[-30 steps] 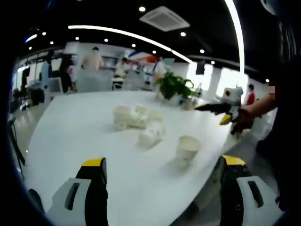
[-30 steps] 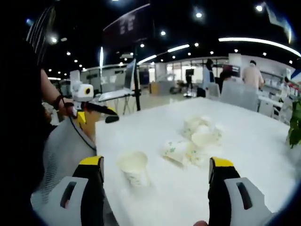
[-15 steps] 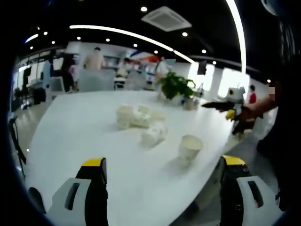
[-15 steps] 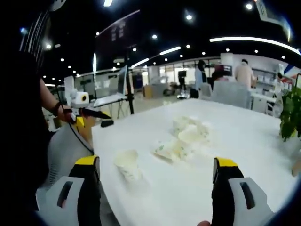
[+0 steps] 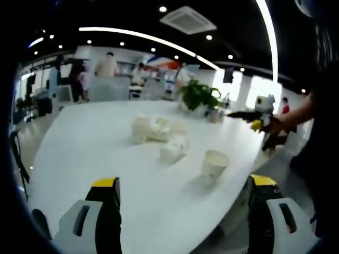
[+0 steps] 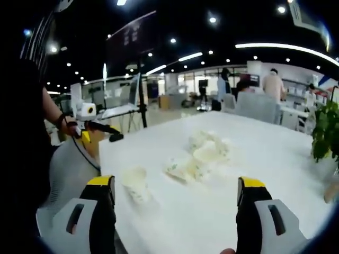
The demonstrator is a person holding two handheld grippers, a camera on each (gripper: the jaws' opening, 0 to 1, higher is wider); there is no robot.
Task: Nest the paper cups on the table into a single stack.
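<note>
Both grippers (image 5: 183, 198) (image 6: 175, 198) spread, empty; potted plant (image 5: 197, 96) beyond paper cups (image 5: 159, 137).

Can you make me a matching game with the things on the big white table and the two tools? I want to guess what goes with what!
Things:
1. lone paper cup
2. pile of paper cups
3. plant
4. left tool

Descriptions:
A. green leaves at the table's far edge
B. open, holding nothing
C. stands upright, apart from the others
D. jumbled together, some tipped over

Pairs: 1-C, 2-D, 3-A, 4-B
</note>
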